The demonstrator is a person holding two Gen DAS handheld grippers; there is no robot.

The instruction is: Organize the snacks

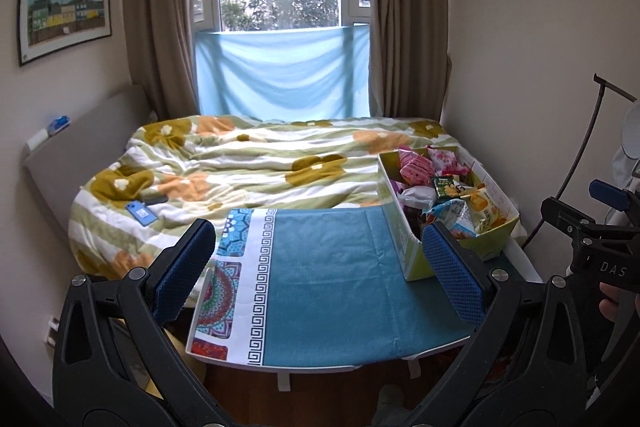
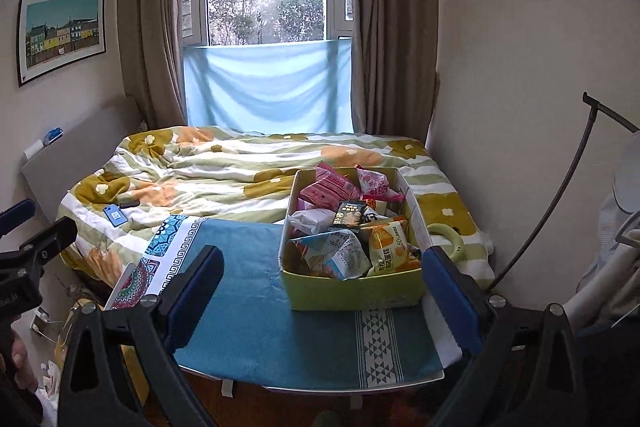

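A yellow-green cardboard box (image 2: 352, 291) full of snack packets stands on the right part of a small table under a teal cloth (image 2: 256, 311). Pink packets (image 2: 328, 189), a black packet (image 2: 350, 215), an orange-yellow bag (image 2: 386, 247) and a pale blue bag (image 2: 340, 253) fill it. The same box (image 1: 412, 251) shows at the right in the left wrist view. My left gripper (image 1: 318, 273) hangs open over the bare teal cloth (image 1: 332, 279), left of the box. My right gripper (image 2: 324, 301) is open, its fingers framing the box's near side without touching it.
Behind the table lies a bed with a flowered quilt (image 2: 224, 175); a blue card (image 2: 115, 215) rests on it. A pale green ring-shaped object (image 2: 446, 235) sits right of the box. Curtains and a window are at the back, and a thin black pole (image 2: 556, 203) leans at the right.
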